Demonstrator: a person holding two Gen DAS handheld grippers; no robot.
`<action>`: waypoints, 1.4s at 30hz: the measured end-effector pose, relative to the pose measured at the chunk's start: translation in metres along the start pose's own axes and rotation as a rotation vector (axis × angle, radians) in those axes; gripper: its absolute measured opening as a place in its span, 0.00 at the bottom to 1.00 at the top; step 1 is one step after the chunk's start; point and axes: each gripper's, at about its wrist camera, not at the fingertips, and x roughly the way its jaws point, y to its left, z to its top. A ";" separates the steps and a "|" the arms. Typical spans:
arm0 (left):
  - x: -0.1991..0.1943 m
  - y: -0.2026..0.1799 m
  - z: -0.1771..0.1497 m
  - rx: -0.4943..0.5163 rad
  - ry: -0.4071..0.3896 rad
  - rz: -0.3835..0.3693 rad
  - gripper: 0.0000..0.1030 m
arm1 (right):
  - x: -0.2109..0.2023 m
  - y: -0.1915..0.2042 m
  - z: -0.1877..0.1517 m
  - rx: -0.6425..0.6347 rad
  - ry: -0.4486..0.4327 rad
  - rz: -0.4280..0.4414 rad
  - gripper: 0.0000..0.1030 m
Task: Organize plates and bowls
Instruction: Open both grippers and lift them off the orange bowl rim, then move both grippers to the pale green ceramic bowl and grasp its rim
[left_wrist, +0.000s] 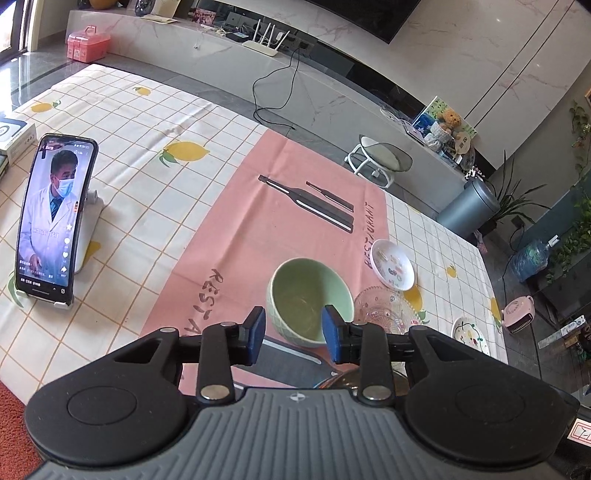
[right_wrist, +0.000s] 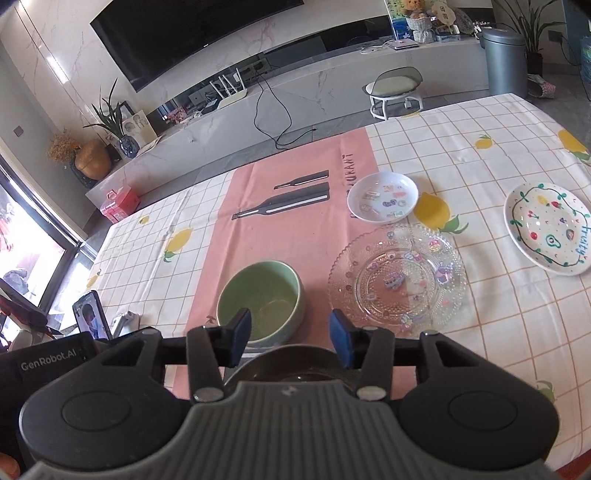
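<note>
Green ceramic bowl (left_wrist: 309, 301) sitting upright, mouth facing up, on the pink cloth runner (left_wrist: 236, 236), just ahead of the left gripper (left_wrist: 293, 330); round, so showing no long axis. Left gripper's blue pads standing spread, nothing pressed between them; the near rim of the bowl lying partly behind the right pad. Right gripper (right_wrist: 290, 334) likewise standing spread and empty, the bowl ahead and left of it, a beaded clear glass plate (right_wrist: 397, 275) ahead and right. A dark round vessel (right_wrist: 291, 363) beneath the right gripper is being mostly hidden by its body; its kind cannot be told. Small white sticker-patterned dish (right_wrist: 382, 197) and painted fruit plate (right_wrist: 550, 229) lying farther off on the checked lemon-print tablecloth (right_wrist: 480, 332)
</note>
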 end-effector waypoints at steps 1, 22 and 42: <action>0.004 0.000 0.003 0.000 0.003 0.001 0.37 | 0.005 0.001 0.004 -0.002 0.008 -0.003 0.46; 0.111 0.016 0.024 -0.050 0.185 0.039 0.34 | 0.121 0.000 0.049 -0.040 0.273 -0.078 0.31; 0.097 0.014 0.033 -0.025 0.118 0.031 0.08 | 0.133 0.009 0.053 -0.012 0.300 -0.048 0.05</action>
